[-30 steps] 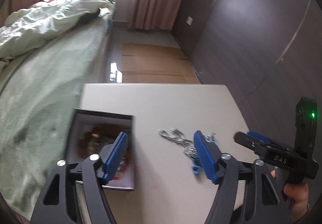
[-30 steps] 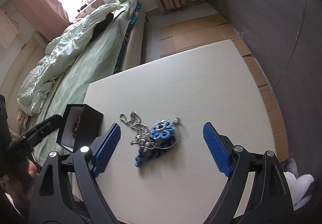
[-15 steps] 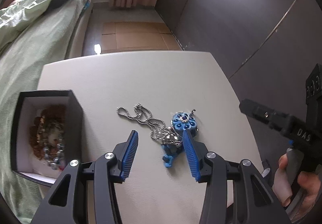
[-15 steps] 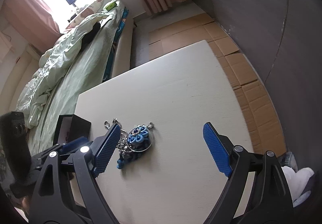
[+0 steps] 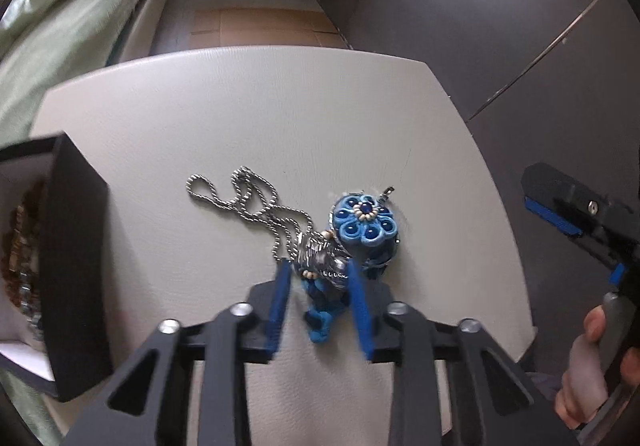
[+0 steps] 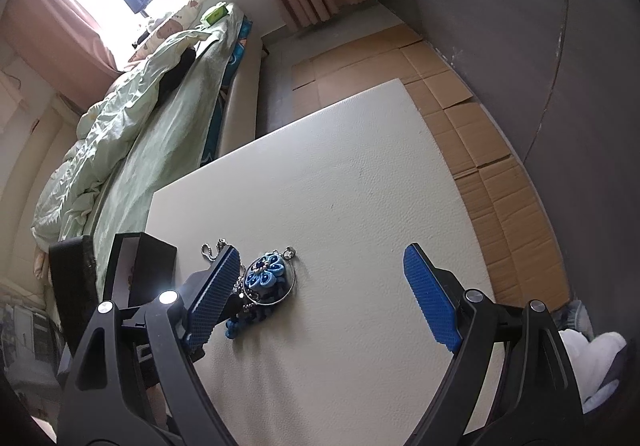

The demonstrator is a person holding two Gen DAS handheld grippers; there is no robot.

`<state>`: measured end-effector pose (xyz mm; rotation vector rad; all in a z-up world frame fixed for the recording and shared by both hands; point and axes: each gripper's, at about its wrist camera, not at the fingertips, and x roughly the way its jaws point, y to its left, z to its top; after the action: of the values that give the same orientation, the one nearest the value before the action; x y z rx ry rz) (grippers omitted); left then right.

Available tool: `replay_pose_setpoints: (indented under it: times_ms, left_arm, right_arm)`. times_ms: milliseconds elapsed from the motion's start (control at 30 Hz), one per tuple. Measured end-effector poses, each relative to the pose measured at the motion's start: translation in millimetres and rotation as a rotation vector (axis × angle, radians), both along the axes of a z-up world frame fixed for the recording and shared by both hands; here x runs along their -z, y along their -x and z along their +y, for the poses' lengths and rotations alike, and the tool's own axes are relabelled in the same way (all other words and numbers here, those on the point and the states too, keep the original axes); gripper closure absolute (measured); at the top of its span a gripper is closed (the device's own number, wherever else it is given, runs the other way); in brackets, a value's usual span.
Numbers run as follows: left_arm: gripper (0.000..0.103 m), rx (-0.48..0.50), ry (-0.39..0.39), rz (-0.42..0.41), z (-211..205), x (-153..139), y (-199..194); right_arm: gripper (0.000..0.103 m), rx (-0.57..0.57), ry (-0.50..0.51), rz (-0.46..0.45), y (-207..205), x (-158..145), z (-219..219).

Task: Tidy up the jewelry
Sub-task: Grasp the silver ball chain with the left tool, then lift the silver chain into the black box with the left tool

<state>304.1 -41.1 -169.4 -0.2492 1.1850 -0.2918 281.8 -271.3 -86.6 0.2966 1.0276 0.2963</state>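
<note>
- Left wrist view: necklace point(image 5: 320, 258) in a loose heap on the pale table point(image 5: 280, 105), near the middle, just right of the black box point(image 5: 76, 266) and apart from it.
- Made up of a blue flower pendant point(image 5: 364, 221), a silver ball chain point(image 5: 256, 201) snaking off toward the box, and a blue tassel point(image 5: 320, 310) at the near end.
- Left gripper point(image 5: 318, 270) angled down over the heap, jaws just closing, blue pads either side of the beaded knot where chain, pendant and tassel meet.
- Gap narrow, the knot between the pads; cannot tell whether they already press on it.
- Right gripper point(image 6: 320, 258) off to the side, fingers spread wide, nothing between them, held by a hand point(image 5: 588, 366).
- Box open on top, white lining, other beaded pieces point(image 5: 20, 238) already inside.
- Step in hand, as a judgement: picking the necklace up for the box.
- Next move likely calls for a firm pinch on the knot, then a lift high enough to clear the trailing chain and the box wall.
- Then across to the box and a lowering that lets chain and tassel coil inside, not over the rim.
- Risk: slack chain dragging or snagging, or the heavy pendant swinging loose.
</note>
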Motion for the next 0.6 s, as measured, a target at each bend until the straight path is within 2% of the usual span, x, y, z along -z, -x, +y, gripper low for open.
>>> replay_pose_setpoints:
  times_ms: [100, 600]
  left_arm:
    - [0.103, -0.014, 0.028, -0.023, 3.3, -6.8, 0.0]
    - [0.103, -0.057, 0.129, -0.151, 34.1, -58.3, 13.0]
  right_arm:
    - [0.019, -0.011, 0.009, 0.002, 0.1, 0.5, 3.6]
    - [0.019, -0.064, 0.045, 0.03, -4.2, 12.0, 27.2]
